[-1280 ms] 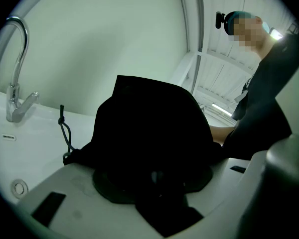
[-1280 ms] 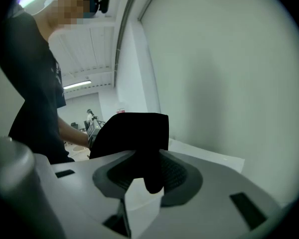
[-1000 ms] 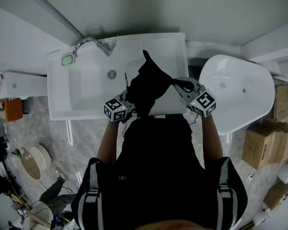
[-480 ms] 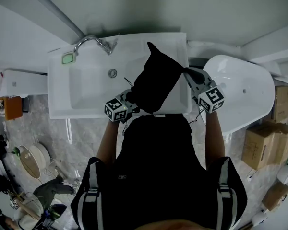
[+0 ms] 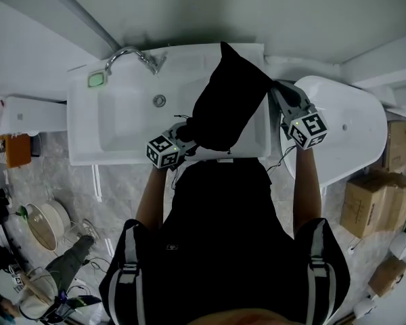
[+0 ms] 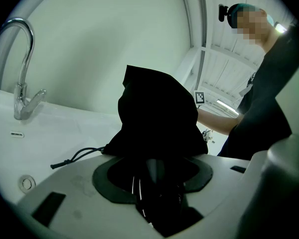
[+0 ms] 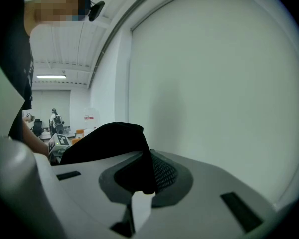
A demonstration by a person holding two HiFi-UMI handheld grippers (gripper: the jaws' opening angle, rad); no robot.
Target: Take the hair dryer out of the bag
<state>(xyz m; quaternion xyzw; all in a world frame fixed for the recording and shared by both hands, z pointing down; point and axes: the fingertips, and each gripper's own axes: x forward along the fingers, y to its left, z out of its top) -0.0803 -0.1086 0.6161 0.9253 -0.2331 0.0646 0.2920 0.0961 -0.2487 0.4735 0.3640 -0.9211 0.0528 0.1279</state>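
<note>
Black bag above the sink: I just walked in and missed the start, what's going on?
A person holds a black drawstring bag over the white sink with two handheld grippers. The right gripper pinches one edge of the fabric; the left gripper clamps its bulky lower end near the drawstring. No hair dryer shows outside the bag yet.

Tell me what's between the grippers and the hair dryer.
The black bag: its cloth hides the dryer entirely. The left gripper clamps its drawstring end, and the right gripper pinches its other end, both over the sink.
</note>
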